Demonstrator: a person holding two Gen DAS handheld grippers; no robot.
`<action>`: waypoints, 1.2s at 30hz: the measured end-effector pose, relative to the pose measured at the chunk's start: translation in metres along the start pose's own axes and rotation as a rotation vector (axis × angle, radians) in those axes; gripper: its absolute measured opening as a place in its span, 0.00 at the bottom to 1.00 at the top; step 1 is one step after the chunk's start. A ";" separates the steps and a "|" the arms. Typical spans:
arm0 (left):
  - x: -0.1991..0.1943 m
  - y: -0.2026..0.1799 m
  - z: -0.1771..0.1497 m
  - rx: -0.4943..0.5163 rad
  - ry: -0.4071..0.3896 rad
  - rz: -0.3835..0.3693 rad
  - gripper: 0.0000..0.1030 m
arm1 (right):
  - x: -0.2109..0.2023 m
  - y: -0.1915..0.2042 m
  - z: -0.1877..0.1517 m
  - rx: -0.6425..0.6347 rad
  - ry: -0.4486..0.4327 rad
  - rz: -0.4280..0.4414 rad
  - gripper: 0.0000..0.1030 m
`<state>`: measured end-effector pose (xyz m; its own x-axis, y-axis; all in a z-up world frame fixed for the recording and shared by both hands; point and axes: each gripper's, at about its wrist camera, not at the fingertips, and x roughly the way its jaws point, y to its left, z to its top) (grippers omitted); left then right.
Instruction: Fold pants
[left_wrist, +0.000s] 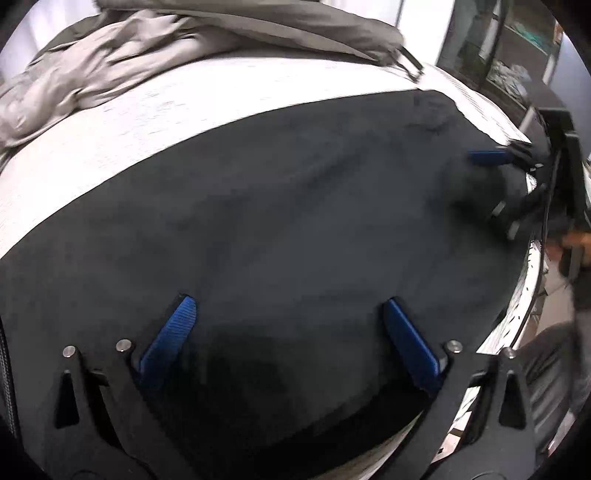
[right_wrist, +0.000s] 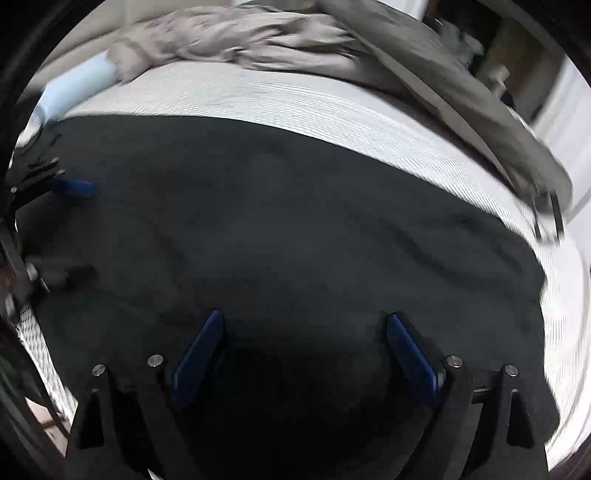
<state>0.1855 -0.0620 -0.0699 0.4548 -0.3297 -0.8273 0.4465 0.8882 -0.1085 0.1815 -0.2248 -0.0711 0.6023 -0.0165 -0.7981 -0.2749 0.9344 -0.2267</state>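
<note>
Your left claw (left_wrist: 288, 306) hangs released, its two blue pads spread wide, with nothing between them. It points down over the near part of the dark pants (left_wrist: 277, 214), though the blur leaves it unclear whether the tips touch the cloth.

Your right claw (right_wrist: 301, 321) is released too, its blue pads (right_wrist: 199, 354) apart and empty, angled down over the same garment. In the left wrist view, your right claw (left_wrist: 491, 181) shows at the far right edge of the pants; in the right wrist view, your left claw (right_wrist: 74, 229) shows at their far left edge.

The pants (right_wrist: 277, 229) lie spread flat across a bed with a white ribbed cover (left_wrist: 147, 122), filling most of both views. Their far edge runs straight, with a band of white cover beyond it.

Past that band, a crumpled grey blanket (left_wrist: 129, 51) is heaped along the far side of the bed. Shelving (left_wrist: 517, 55) stands beyond the bed's right corner, too blurred to make out.
</note>
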 end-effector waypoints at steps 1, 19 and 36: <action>-0.006 0.013 -0.007 -0.014 -0.005 0.018 0.99 | -0.005 -0.017 -0.008 0.029 -0.003 -0.036 0.90; -0.018 0.135 -0.015 -0.239 -0.054 0.264 0.99 | -0.021 -0.047 -0.013 0.186 -0.092 -0.033 0.95; -0.067 0.184 -0.036 -0.314 -0.151 0.242 0.87 | -0.005 -0.056 -0.011 0.189 -0.057 -0.086 0.97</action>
<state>0.2090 0.1353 -0.0543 0.6361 -0.1217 -0.7620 0.0671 0.9925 -0.1025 0.1859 -0.2809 -0.0602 0.6601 -0.0839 -0.7464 -0.0787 0.9805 -0.1799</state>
